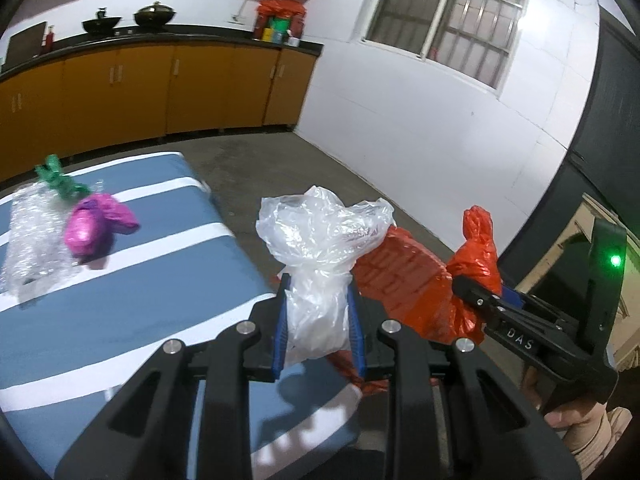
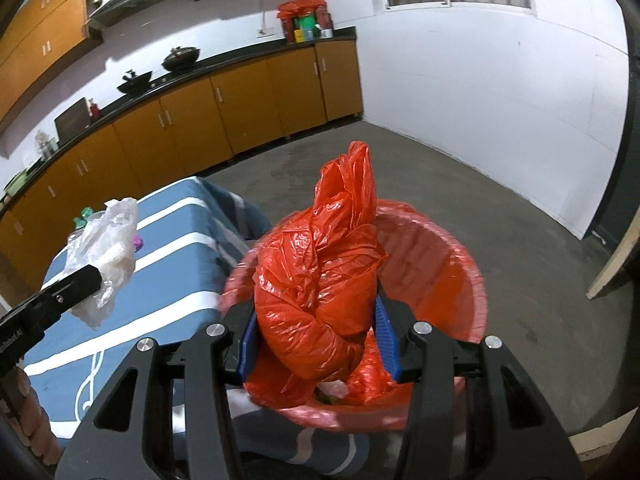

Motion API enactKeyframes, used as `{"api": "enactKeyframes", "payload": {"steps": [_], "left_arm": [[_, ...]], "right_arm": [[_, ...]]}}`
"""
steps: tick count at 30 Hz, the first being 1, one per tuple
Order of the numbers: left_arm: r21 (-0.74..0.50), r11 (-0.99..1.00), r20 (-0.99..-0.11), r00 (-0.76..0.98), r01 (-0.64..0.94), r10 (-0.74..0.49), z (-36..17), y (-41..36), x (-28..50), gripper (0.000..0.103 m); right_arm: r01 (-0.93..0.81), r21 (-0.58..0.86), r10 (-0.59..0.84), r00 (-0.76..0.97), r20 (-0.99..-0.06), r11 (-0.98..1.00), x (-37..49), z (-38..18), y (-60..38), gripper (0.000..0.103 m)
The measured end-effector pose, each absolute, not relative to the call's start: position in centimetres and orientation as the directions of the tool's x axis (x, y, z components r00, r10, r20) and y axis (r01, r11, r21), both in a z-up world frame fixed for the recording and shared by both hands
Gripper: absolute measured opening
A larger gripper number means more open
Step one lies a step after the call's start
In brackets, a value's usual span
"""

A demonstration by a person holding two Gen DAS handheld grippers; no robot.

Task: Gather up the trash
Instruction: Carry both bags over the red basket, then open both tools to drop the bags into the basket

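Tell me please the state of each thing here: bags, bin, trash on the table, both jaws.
White plastic bag: gripped, off the table.
Orange bag: gripped, over the bin.
Red bin: open, some trash inside.
Purple wrapper: lying on the table.
Bubble wrap: lying on the table.

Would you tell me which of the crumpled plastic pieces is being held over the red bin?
The orange-red bag, gripped by the right gripper above the red bin. The clear bag is in the left gripper; the others lie on the table.
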State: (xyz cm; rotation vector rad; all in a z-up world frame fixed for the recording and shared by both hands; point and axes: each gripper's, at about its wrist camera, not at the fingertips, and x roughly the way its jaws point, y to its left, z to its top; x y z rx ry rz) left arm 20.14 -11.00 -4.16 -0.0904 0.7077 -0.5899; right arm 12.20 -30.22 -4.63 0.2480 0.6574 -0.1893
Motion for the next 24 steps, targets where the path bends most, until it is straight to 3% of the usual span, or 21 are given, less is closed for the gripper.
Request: {"api": "enactKeyframes", "payload": {"steps": [15,24], "left_arm": [[-0.291,0.778,-0.614,0.515,0.556,-0.598,-5.5,-17.6,22.1,0.027],[-0.311,0.768,-0.654,0.461,0.56,-0.6,-7.7,-20.3,23.4,0.035]], "right_arm": [[0.32,0.177,-0.139,0.756,-0.639,0.931,11.9,-5.7,-34.0,0.049],[0.335,0.174,-0.155,0.758,-0.634,0.926,12.6,-6.1,-35.1,0.059]]}}
